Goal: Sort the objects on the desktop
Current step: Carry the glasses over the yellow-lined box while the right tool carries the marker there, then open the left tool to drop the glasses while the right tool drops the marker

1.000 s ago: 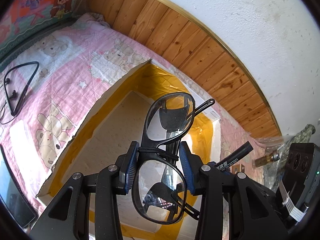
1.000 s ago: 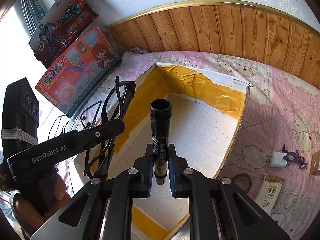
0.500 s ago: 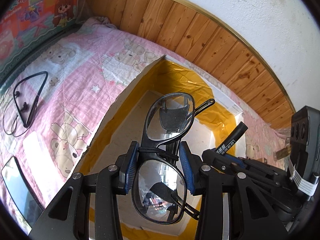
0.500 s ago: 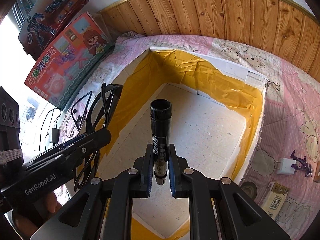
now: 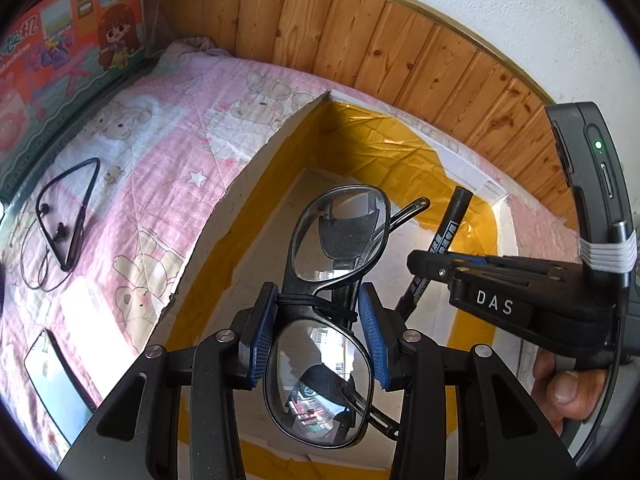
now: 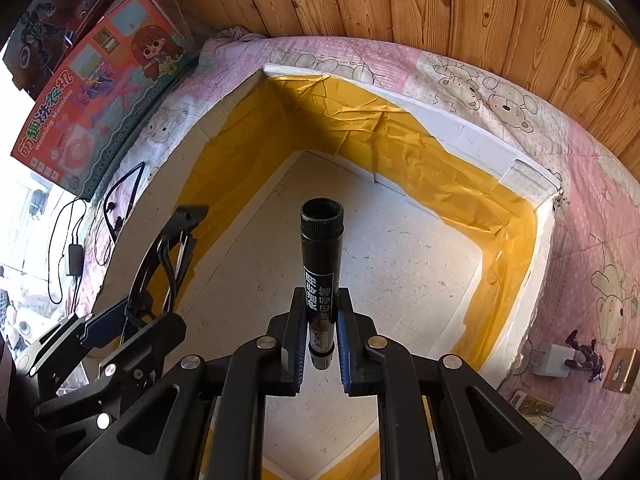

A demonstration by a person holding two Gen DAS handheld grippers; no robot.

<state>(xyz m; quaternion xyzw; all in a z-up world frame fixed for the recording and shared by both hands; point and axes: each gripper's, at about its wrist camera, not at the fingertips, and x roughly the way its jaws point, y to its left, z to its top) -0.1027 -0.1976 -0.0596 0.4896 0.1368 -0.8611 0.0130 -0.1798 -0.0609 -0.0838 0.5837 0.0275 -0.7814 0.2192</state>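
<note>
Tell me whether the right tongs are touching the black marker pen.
Touching. The right wrist view shows the right tongs shut on the black marker pen, both blue pads pressed against its barrel.

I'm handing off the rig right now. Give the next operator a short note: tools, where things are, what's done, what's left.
Left tool: shut on the black-framed glasses, held above the open box.
Right tool: shut on the black marker, also over the box interior.
Done: both items picked up and brought over the box; its floor looks bare where visible.
Left: lower and release both inside. The neckband earphones, phone, white charger and small figurine lie on the pink quilt outside.
</note>
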